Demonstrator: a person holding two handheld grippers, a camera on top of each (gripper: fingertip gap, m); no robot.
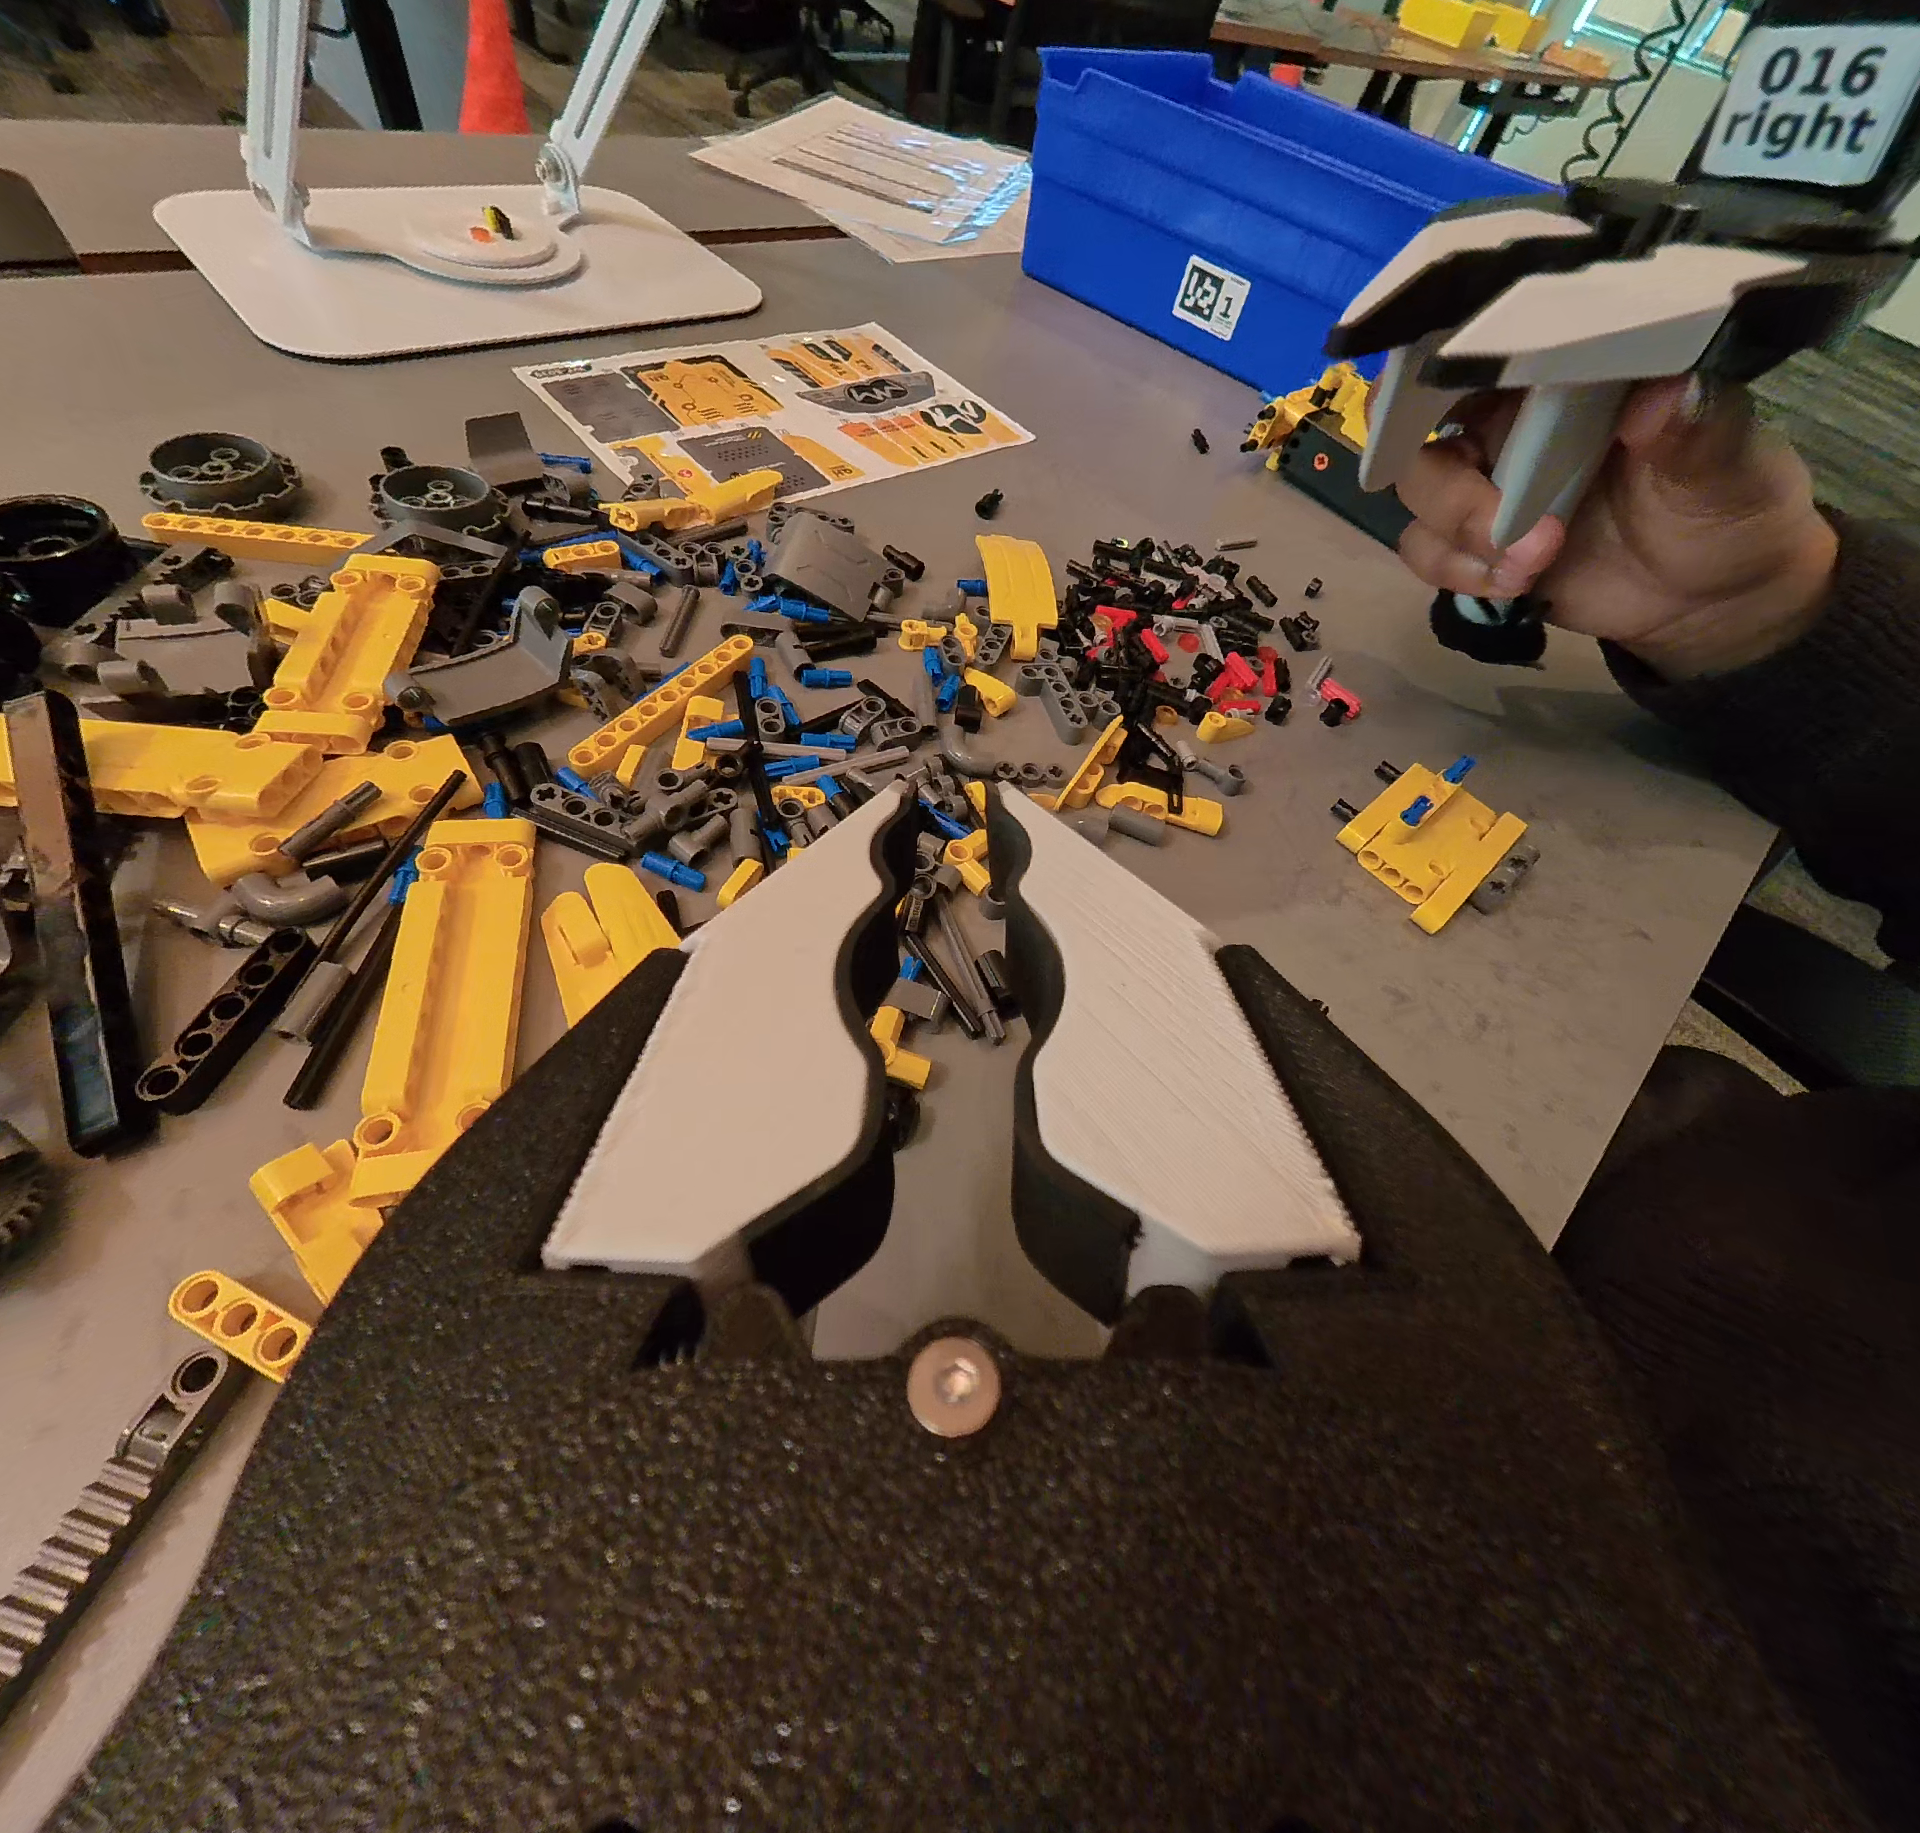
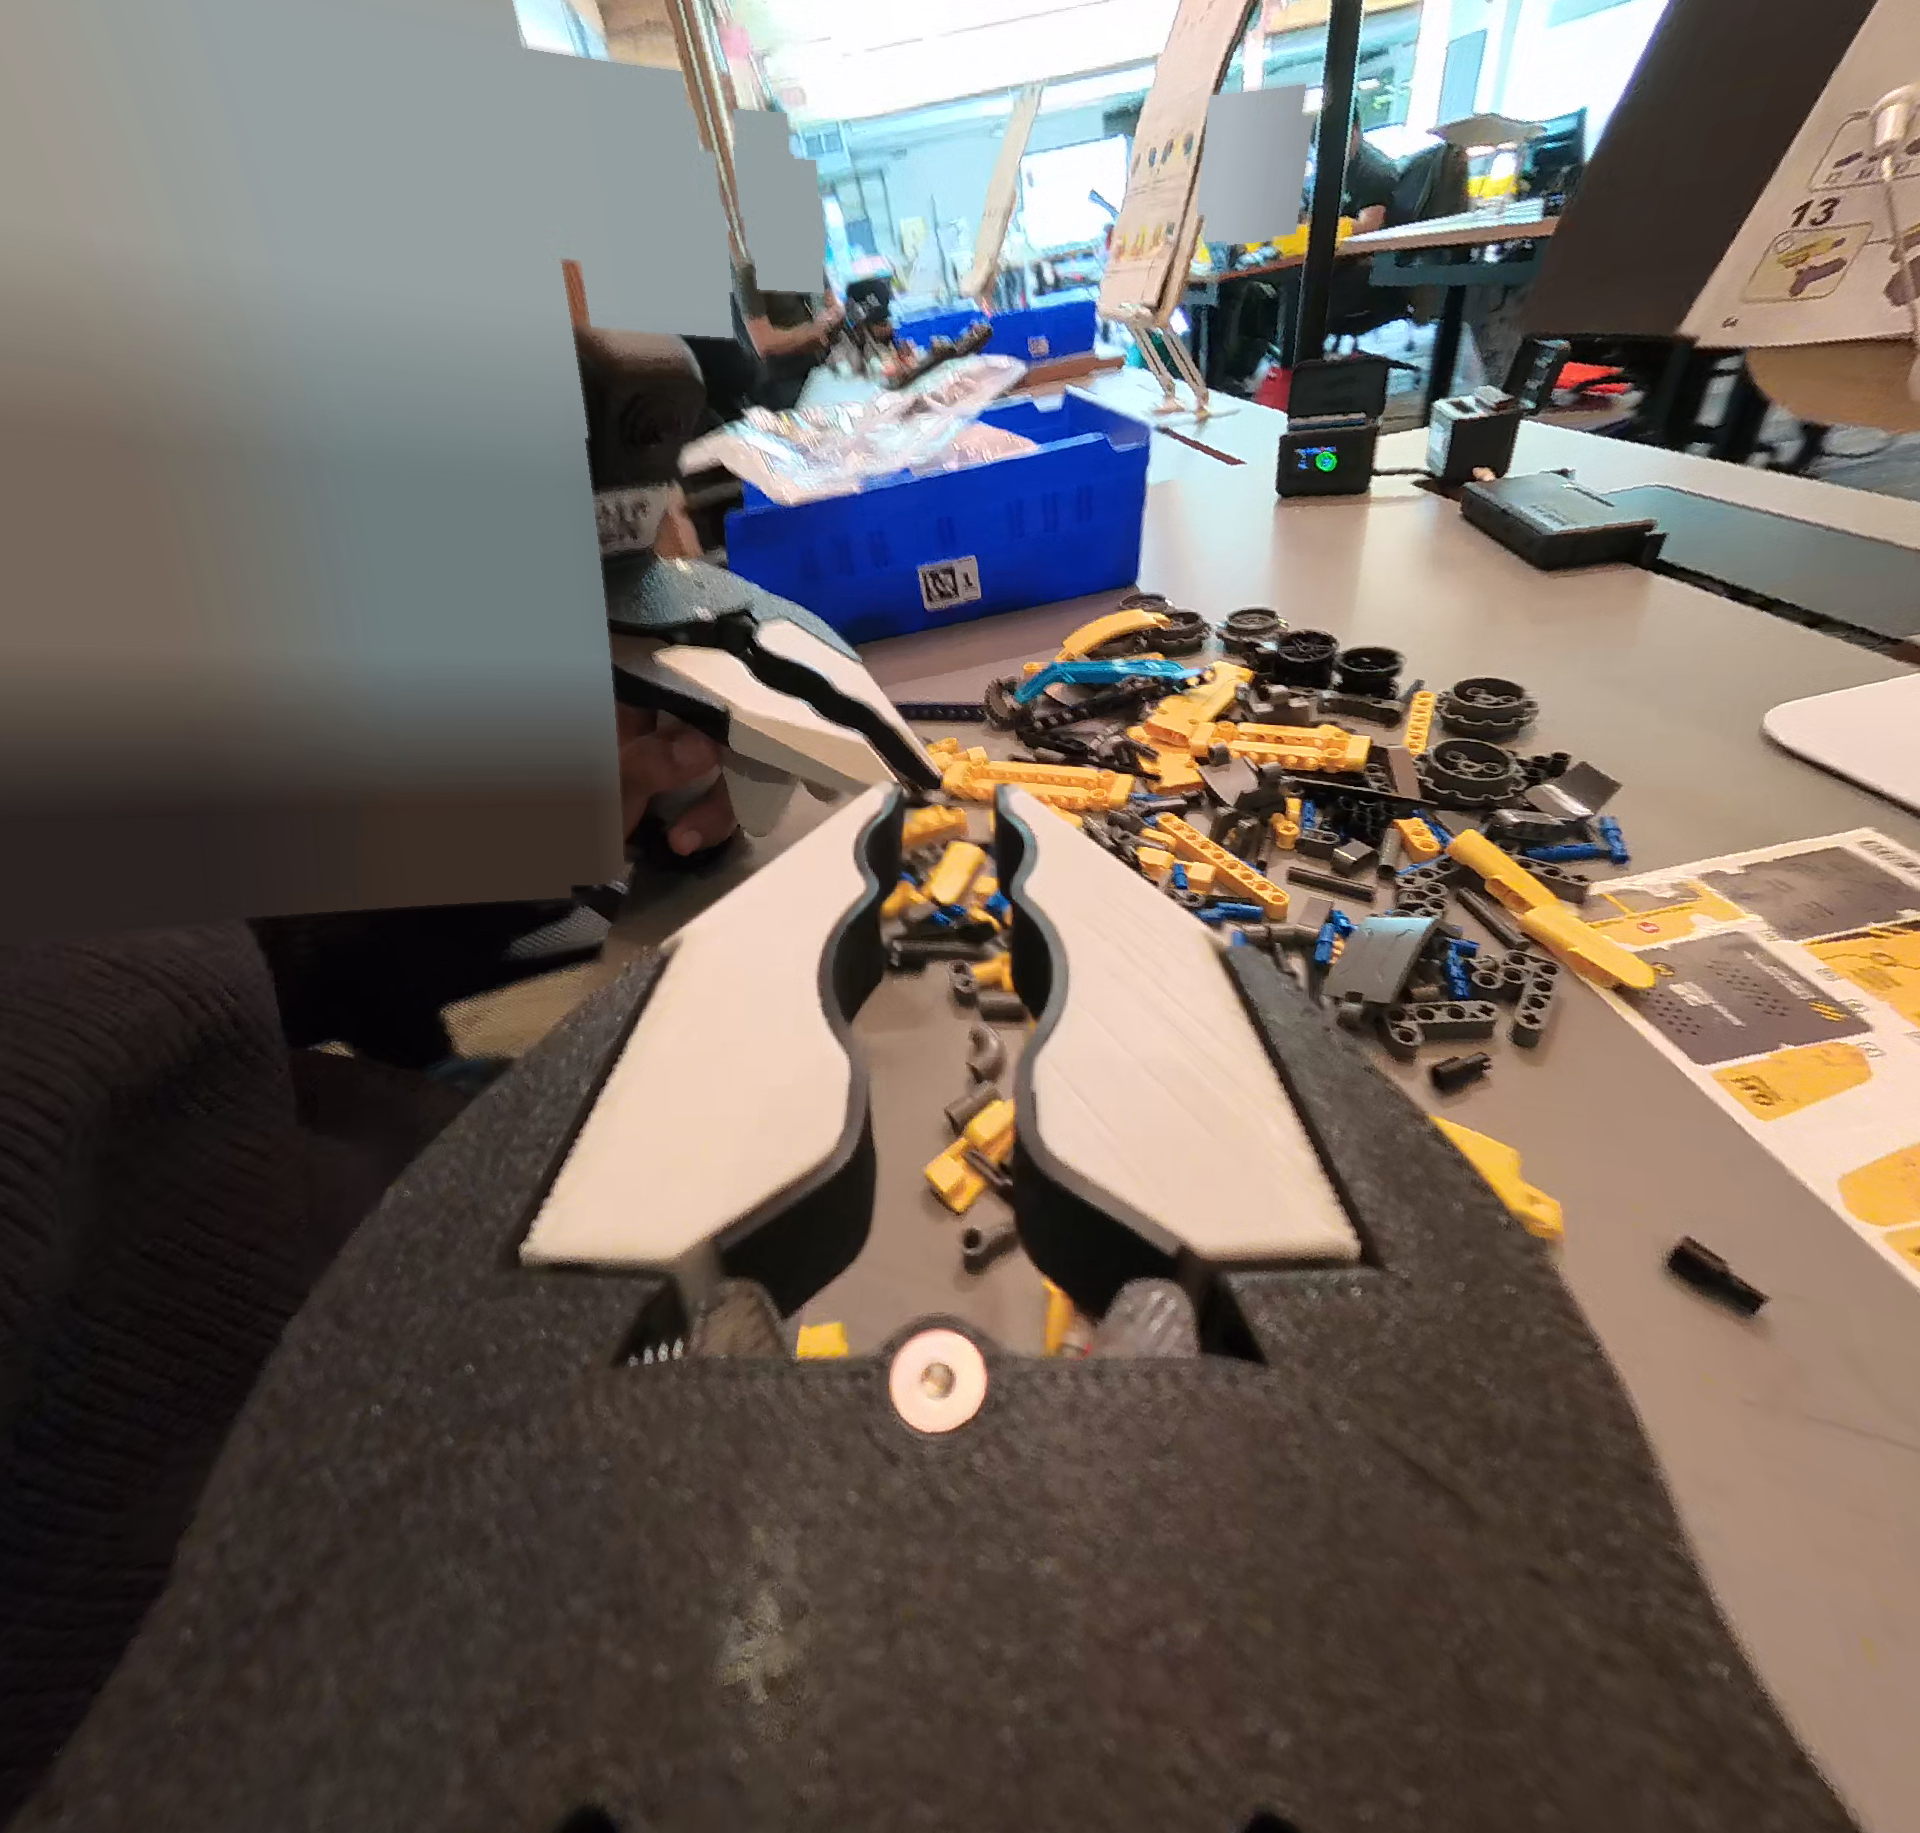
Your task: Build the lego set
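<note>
Left gripper hovers over a pile of plastic building pieces on the grey table, jaws parted by a narrow gap, nothing between them. Below the gap: thin grey and black axles, small yellow connectors, blue pins. Nearest to its tips are grey connectors and a yellow curved piece.

Right gripper is also slightly parted and empty, held low over the same pile; small grey and yellow connectors lie on the table under its gap. In the left wrist view the right gripper sits at far right, raised above the table, with a hand on its grip. In the right wrist view the left gripper shows just beyond the right one's tips, pointing into the pile.

Pile: long yellow beams to the left, black and grey wheel hubs at far left, a cluster of black and red pins to the right. A small yellow sub-assembly sits apart at near right. A sticker sheet lies beyond the pile, a blue bin at far right, a white stand at far left. A partly built yellow and black model lies near the bin, partly hidden by the right gripper.
</note>
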